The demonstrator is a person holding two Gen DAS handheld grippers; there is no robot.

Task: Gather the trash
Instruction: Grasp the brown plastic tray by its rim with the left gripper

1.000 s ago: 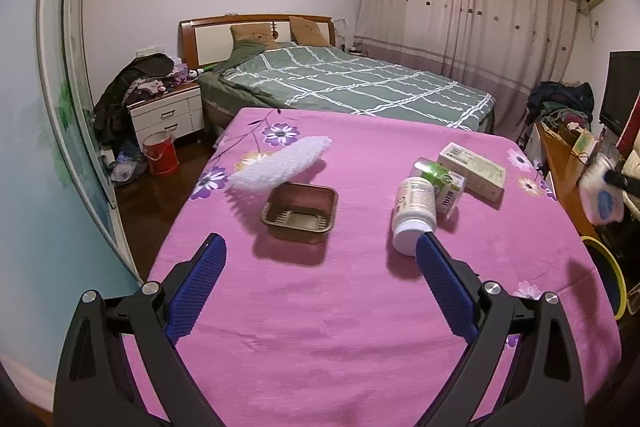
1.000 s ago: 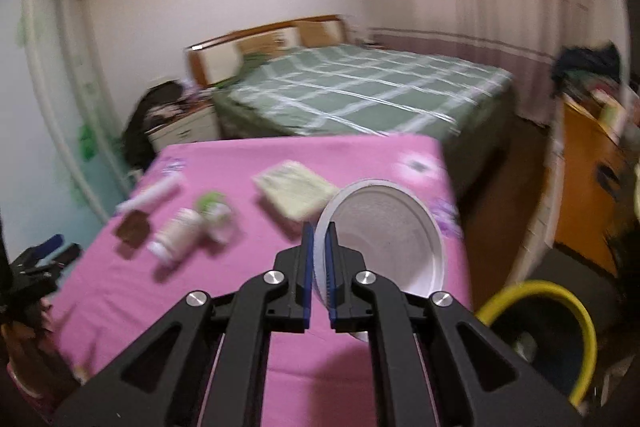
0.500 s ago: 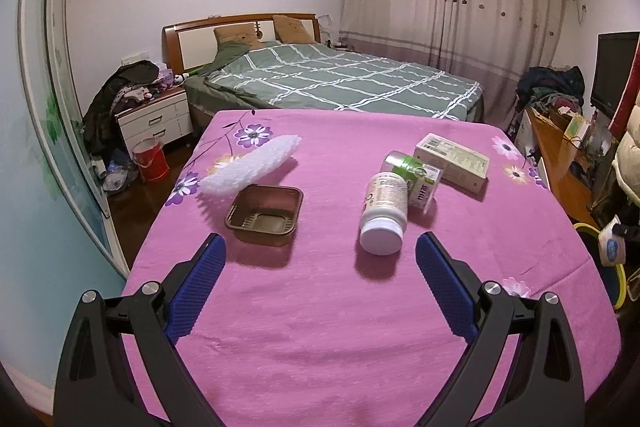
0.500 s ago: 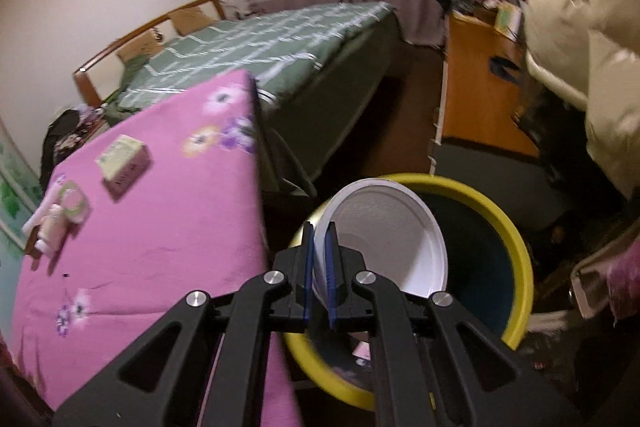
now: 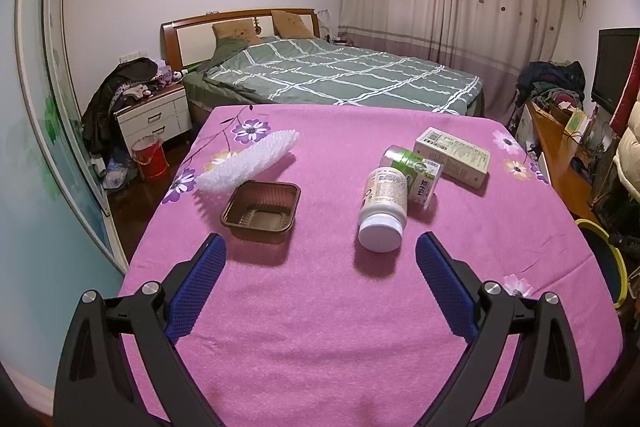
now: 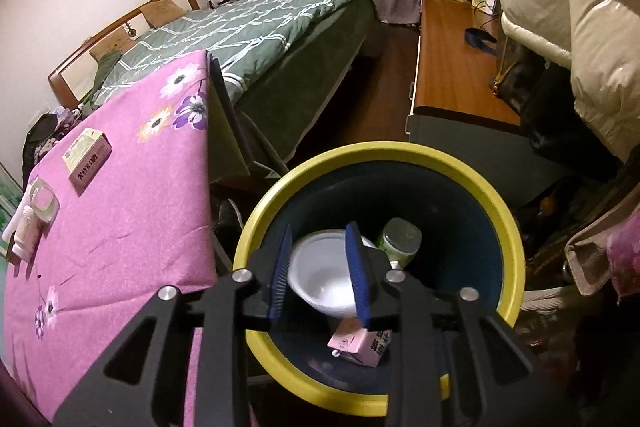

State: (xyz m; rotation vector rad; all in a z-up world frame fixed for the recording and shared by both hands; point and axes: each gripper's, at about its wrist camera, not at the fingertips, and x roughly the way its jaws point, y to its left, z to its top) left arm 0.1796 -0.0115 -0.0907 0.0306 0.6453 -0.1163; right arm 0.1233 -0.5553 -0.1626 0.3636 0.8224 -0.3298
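Observation:
My right gripper (image 6: 320, 229) hangs over the yellow-rimmed bin (image 6: 376, 155) beside the table, and its jaws are opening. The white bowl (image 6: 320, 275) lies loose inside the bin below the blue pads, which do not press on it. A green-lidded jar (image 6: 400, 239) and a pink carton (image 6: 356, 343) also lie in the bin. My left gripper (image 5: 320, 247) stands open and empty above the pink table (image 5: 320, 327). Ahead of it are a brown plastic tray (image 5: 262, 211), a white bottle on its side (image 5: 382, 211), a green-lidded jar (image 5: 412, 171), a box (image 5: 452, 157) and a white foam sleeve (image 5: 248, 165).
A bed with a green checked cover (image 5: 340, 75) stands beyond the table. A wooden desk (image 6: 452, 67) and a cream padded coat (image 6: 560, 7) are to the right of the bin. A nightstand (image 5: 154, 119) and a red bucket (image 5: 150, 157) stand at the left.
My right gripper swung from above the table down to the bin, then parted its jaws and released the white bowl, which now lies in the bin. The left gripper has hardly moved.

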